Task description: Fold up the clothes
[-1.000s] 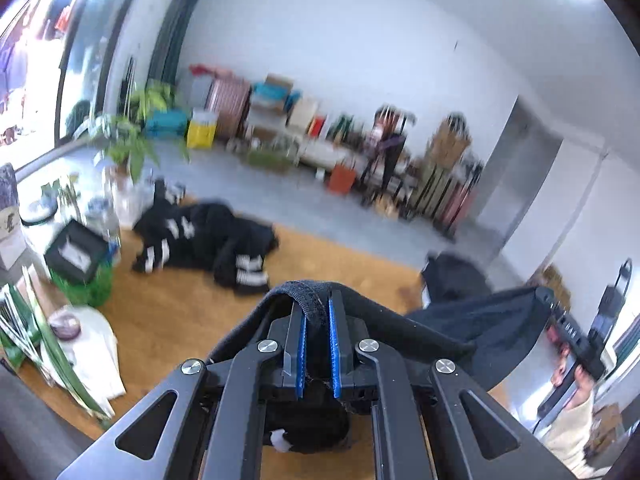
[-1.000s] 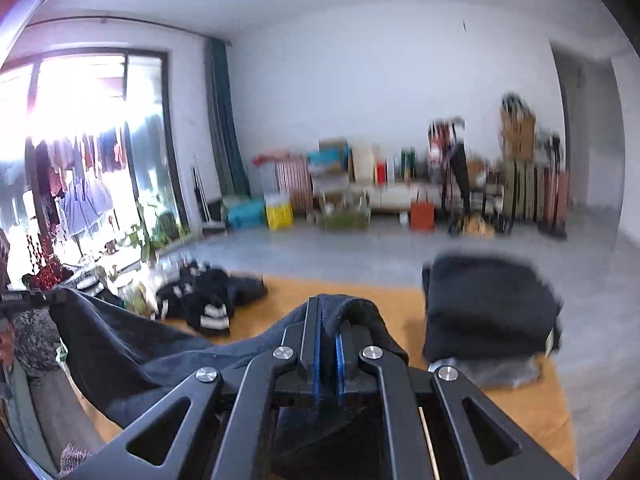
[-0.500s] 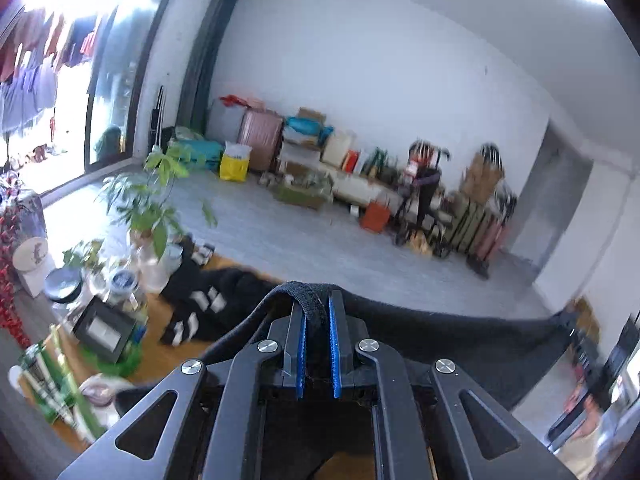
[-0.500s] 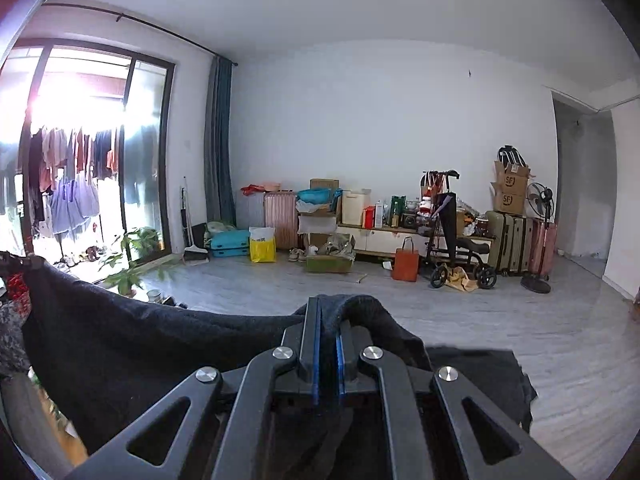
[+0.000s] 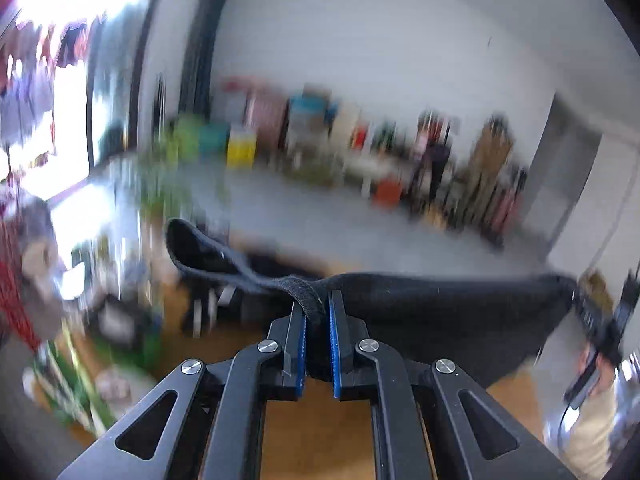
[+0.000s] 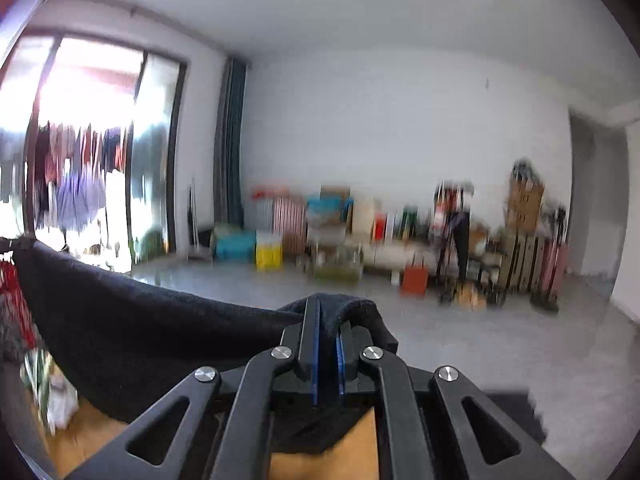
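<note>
White walls and a grey floor (image 6: 460,344) bound the room, with a wide stretch of bare floor between the work surface and a row of boxes and bags (image 6: 360,236) along the far wall. At left a glazed door (image 6: 92,152) shows hanging laundry beyond; detail there is blurred. A wooden table (image 5: 316,432) lies below both tools, its orange-brown top visible between the gripper arms.

The left gripper (image 5: 317,320) is clenched on a dark garment (image 5: 440,320), with a ribbed hem bunched between its blue pads. From that grip the top edge of the garment runs taut to the right, as far as the other tool at the frame edge. A loose flap of the hem stands up to the left of the jaws. The cloth hangs clear above the table.

The right gripper (image 6: 327,320) is likewise clamped on the same garment (image 6: 140,328), fabric folded over its fingertips. The upper edge stretches leftward, well apart from the floor clutter. Potted greenery and small items (image 5: 100,340) crowd the table's left side, blurred.
</note>
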Tool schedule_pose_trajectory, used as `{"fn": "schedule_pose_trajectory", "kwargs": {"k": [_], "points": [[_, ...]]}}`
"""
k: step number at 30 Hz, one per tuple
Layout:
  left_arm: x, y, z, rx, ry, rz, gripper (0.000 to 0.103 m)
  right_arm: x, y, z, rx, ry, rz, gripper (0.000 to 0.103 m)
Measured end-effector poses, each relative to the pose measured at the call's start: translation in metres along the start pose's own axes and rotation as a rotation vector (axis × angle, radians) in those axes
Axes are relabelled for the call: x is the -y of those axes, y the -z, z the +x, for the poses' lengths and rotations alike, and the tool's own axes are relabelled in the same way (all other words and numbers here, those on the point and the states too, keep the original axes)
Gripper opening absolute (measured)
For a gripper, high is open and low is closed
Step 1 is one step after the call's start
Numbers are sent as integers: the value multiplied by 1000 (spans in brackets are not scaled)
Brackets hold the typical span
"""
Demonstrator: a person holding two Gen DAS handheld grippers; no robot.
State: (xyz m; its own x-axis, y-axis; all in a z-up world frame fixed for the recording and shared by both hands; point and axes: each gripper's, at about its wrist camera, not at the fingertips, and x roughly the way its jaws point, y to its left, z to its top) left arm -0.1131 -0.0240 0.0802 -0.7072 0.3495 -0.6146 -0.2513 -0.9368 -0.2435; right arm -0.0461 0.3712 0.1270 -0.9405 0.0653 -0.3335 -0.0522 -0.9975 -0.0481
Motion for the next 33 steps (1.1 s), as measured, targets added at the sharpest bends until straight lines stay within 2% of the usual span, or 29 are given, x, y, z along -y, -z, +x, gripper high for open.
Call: {"fn": "schedule_pose_trajectory", "kwargs": {"k": [3,5,8,10,12,13,15,17,20,25,29,31,33], "points": [[-8,69,38,-161,15,-29,9,13,74,29,-183,-28,75,7],[-12,117,61,-270,42,-65,10,21,127,43,-305,-14,113,7],[-13,170,83,-383,60,-122,9,41,198,44,-453,9,194,7],[-10,192,90,-433,62,-136,9,57,228,38,-517,24,245,7],[-3,203,93,-451,33,-116,9,66,248,33,-560,53,273,8],[0,205,93,-452,12,-101,9,69,253,31,-579,70,274,11],[7,209,90,-448,-27,-74,9,73,263,27,-613,111,263,31],[11,214,87,-458,-49,-61,9,69,268,19,-626,133,237,31],[9,223,80,-468,-89,-68,9,70,279,-1,-632,127,266,41],[-4,238,76,-459,-76,-140,9,76,306,-41,-670,114,321,44],[-13,244,72,-427,-35,-241,10,72,322,-64,-691,92,324,45],[-19,247,69,-416,-19,-300,12,67,327,-72,-692,62,326,48],[-25,250,63,-410,-13,-340,21,59,331,-73,-702,36,302,50]]}}
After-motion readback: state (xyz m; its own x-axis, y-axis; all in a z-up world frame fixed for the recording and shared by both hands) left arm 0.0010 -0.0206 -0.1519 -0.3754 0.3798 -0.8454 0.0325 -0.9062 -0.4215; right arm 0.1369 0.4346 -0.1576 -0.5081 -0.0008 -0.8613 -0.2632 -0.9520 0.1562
